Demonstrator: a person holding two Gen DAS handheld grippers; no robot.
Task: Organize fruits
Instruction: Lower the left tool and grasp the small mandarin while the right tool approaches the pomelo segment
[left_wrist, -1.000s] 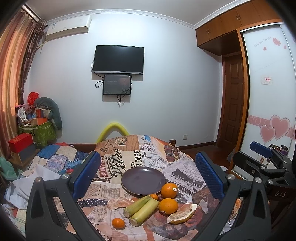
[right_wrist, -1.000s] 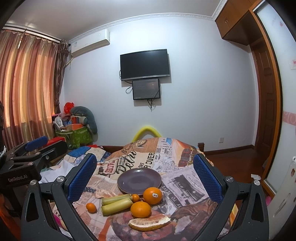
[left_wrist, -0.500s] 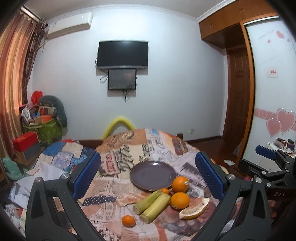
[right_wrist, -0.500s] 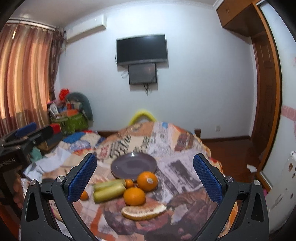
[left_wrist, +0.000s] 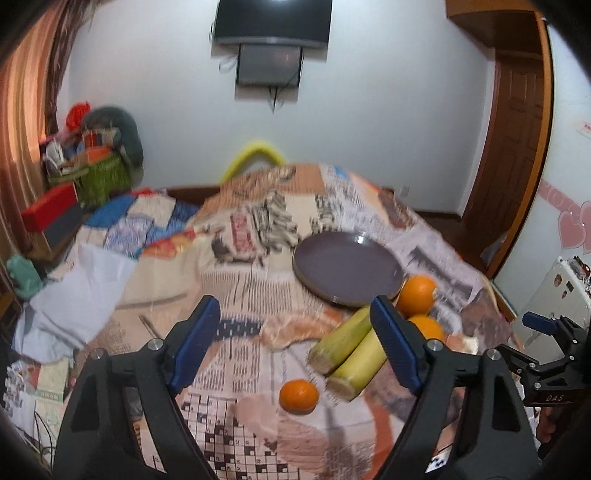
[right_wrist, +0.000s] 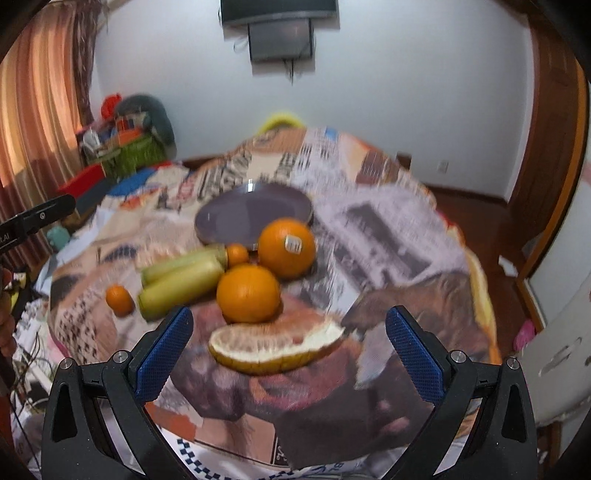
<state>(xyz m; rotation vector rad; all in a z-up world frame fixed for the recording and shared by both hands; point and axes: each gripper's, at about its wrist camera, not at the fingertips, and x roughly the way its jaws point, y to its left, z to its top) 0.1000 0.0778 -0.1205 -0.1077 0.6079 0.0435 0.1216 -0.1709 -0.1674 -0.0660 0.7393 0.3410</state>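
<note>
On the round table under a newspaper-print cloth (left_wrist: 258, 229), near the empty dark purple plate (left_wrist: 347, 269): two large oranges (right_wrist: 286, 245), two small tangerines (left_wrist: 298, 397), two pale green cane stalks (right_wrist: 183, 278), a peeled citrus segment (left_wrist: 295, 328) and a yellow pomelo rind wedge (right_wrist: 277, 347) (all off the plate). Nothing sorted yet, by the look of it; every piece left to place. Left gripper (left_wrist: 295, 347) just narrowing yet holding nothing, right gripper (right_wrist: 288, 350) spread wide, empty, just short of the rind.
</note>
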